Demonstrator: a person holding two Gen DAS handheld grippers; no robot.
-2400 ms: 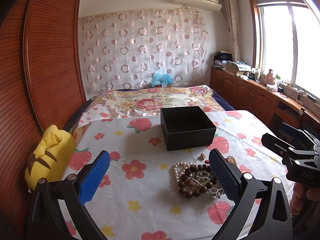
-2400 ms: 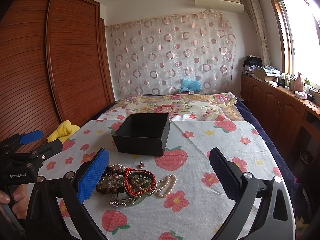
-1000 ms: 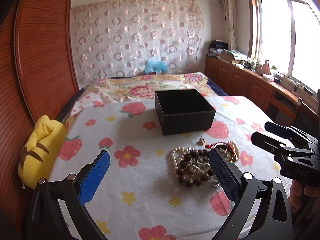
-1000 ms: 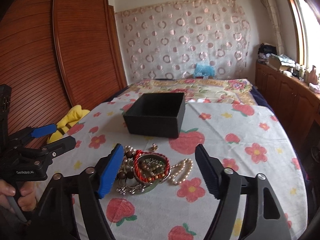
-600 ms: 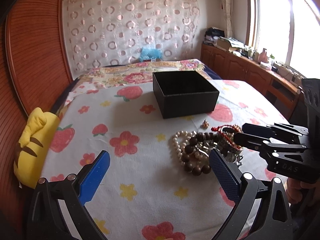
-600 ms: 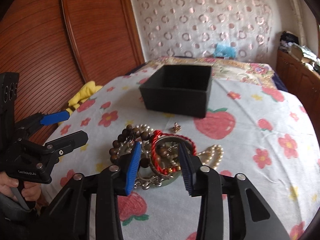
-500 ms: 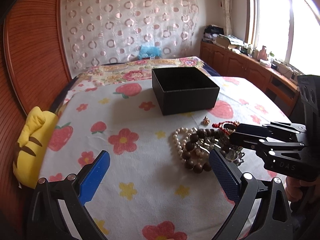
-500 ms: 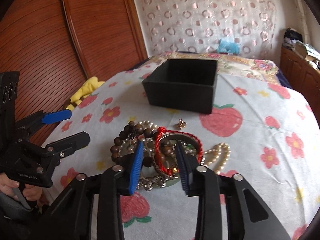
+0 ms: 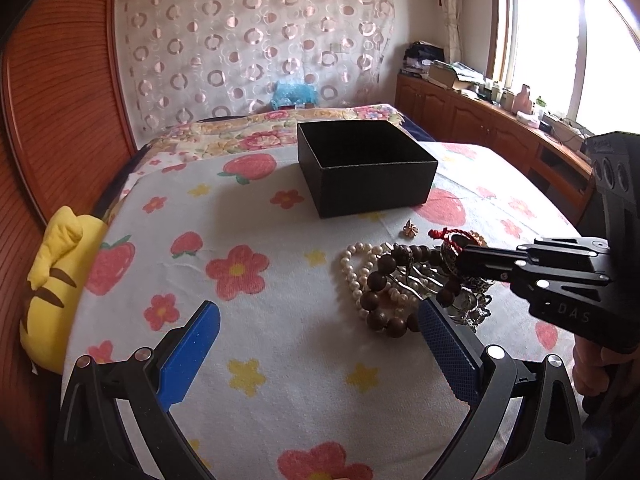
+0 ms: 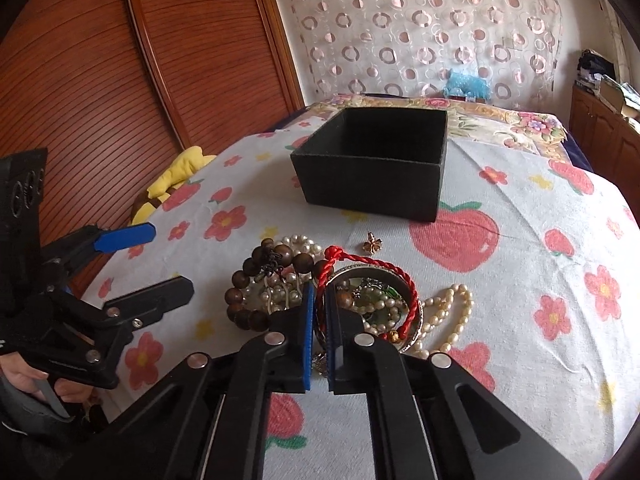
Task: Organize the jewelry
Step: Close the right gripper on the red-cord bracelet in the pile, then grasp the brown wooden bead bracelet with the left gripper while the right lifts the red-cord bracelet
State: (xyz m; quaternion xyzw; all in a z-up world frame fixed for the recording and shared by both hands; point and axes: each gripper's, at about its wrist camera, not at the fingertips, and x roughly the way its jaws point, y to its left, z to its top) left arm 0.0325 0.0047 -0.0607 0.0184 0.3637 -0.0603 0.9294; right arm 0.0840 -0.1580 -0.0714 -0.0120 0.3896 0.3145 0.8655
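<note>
Jewelry pile (image 10: 340,292) beside right gripper (image 9: 460,258) marked "DAS".

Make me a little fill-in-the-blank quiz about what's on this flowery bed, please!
1. The open box beyond the jewelry pile is ____ in colour.
2. The right gripper has its fingers pinched on the ____ cord bracelet.
3. The left gripper holds ____.
4. The plush toy at the bed's edge is mostly ____.

Missing words: black; red; nothing; yellow
</note>
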